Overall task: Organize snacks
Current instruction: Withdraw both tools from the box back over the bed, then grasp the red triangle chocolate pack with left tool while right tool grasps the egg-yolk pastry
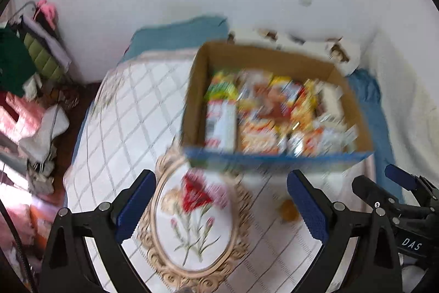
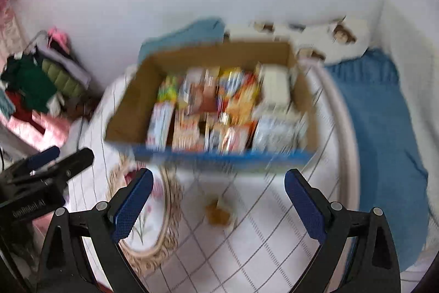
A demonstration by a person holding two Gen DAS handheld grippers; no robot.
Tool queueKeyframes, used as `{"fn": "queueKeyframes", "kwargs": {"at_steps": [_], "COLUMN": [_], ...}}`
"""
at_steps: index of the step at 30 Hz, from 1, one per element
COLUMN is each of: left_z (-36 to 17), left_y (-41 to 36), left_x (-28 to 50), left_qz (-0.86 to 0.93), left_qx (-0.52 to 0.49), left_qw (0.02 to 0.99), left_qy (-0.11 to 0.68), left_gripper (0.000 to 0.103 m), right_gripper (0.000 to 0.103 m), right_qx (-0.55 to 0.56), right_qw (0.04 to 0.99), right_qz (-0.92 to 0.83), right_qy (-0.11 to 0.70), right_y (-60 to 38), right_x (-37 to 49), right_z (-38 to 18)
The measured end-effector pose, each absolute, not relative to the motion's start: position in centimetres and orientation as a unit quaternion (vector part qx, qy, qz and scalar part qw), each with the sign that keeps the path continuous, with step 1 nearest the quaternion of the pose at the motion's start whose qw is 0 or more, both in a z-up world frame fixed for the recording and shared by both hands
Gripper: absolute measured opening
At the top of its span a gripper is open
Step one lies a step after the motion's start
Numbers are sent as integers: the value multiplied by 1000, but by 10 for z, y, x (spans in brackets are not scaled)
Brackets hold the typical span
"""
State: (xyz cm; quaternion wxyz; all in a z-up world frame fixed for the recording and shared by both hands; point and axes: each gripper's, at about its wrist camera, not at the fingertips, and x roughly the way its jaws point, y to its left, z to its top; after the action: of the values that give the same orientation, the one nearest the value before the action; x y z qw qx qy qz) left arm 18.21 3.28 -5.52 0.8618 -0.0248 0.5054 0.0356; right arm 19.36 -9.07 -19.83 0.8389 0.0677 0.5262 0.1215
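A cardboard box point(image 1: 196, 89) point(image 2: 129, 114) with a blue front edge stands on a white checked cloth and is filled with several colourful snack packets point(image 1: 263, 114) point(image 2: 219, 114). A small orange-brown snack point(image 1: 288, 210) point(image 2: 218, 212) lies alone on the cloth in front of the box. My left gripper point(image 1: 222, 199) is open above the cloth, short of the box, with nothing between its fingers. My right gripper point(image 2: 219, 197) is open too, with the lone snack lying below the gap. Both views are blurred by motion.
An oval flower print in an ornate frame point(image 1: 192, 216) point(image 2: 153, 224) decorates the cloth at the front. Blue bedding point(image 2: 384, 128) lies to the right, a white wall behind. A cluttered rack with clothes point(image 1: 30, 65) stands at the left. The right gripper shows at the left wrist view's edge point(image 1: 397, 197).
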Motion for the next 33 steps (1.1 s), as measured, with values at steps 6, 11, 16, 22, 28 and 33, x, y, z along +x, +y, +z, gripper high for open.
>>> {"fn": "queueKeyframes", "kwargs": {"at_steps": [6,11,16,22,28,33], "left_z": [-120,-159,-183,-211,-229,-225], "left_y": [72,101,110,106,103,85], "left_x": [173,173,189,214,222,200], "left_qz": [78,100,94,66,62,46], "left_qx": [-46,-68,-95,-143,-154,-132], "left_qw": [816,787,766,748,749,753], "left_qy": [571,605,629,645,642,643], "left_gripper": [98,98,98,98,39,38], "right_gripper": [65,65,65,61,52,51], "right_qx": [78,68,54,43,33,34], "right_qw": [792,775,762,771,777,771], "right_qz": [131,120,110,99,107,122], "right_qy": [592,617,636,627,620,624], "right_y": [-75,-61,-45,-38,-33,-31], "right_x": [200,202,208,210,210,190], "right_z": [-279,-321,-354,-363,-360,-352]}}
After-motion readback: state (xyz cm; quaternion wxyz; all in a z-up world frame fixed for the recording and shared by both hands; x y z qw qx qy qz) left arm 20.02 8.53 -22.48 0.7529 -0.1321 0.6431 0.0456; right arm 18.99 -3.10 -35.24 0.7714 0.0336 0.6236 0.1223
